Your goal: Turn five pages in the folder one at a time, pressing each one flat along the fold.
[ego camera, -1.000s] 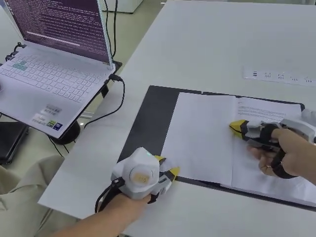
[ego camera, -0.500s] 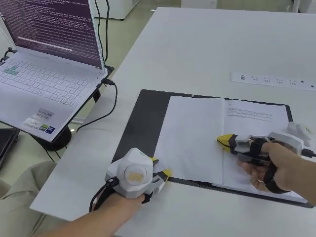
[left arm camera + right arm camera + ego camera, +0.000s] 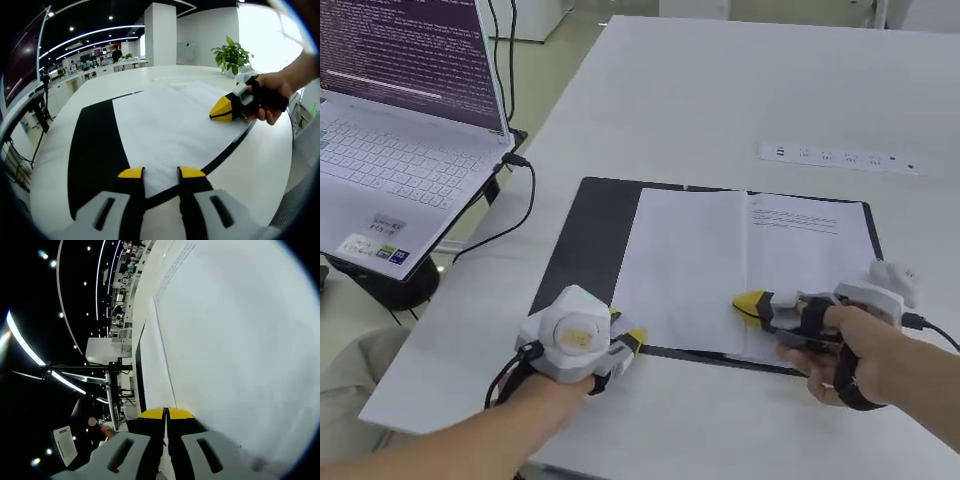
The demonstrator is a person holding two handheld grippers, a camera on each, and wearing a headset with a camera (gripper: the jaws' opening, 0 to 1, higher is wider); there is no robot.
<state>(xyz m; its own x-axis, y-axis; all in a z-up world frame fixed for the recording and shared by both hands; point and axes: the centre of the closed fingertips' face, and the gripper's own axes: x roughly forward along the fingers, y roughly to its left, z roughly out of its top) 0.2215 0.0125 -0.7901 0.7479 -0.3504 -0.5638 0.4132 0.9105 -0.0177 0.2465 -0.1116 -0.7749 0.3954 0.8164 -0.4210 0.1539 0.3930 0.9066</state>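
The black folder [image 3: 582,245] lies open on the white table, with a blank left page [image 3: 685,260] and a printed right page [image 3: 810,250]. My right gripper [image 3: 742,303] is shut, and its yellow tips press on the paper at the fold [image 3: 747,235], toward the near edge. In the right gripper view the shut jaws [image 3: 165,413] rest on the page beside the fold line [image 3: 162,350]. My left gripper [image 3: 626,344] sits at the folder's near edge, open by a narrow gap with nothing between its tips [image 3: 161,173]. The right gripper [image 3: 223,108] also appears in the left gripper view.
An open laptop [image 3: 395,150] stands on a stand left of the table, with a black cable [image 3: 520,205] hanging by the table's left edge. A white power strip [image 3: 835,158] lies beyond the folder. A potted plant [image 3: 232,52] stands far off.
My right gripper has slid along the fold toward the near edge of the folder. The left gripper stays at the folder's near edge. The head camera has shifted.
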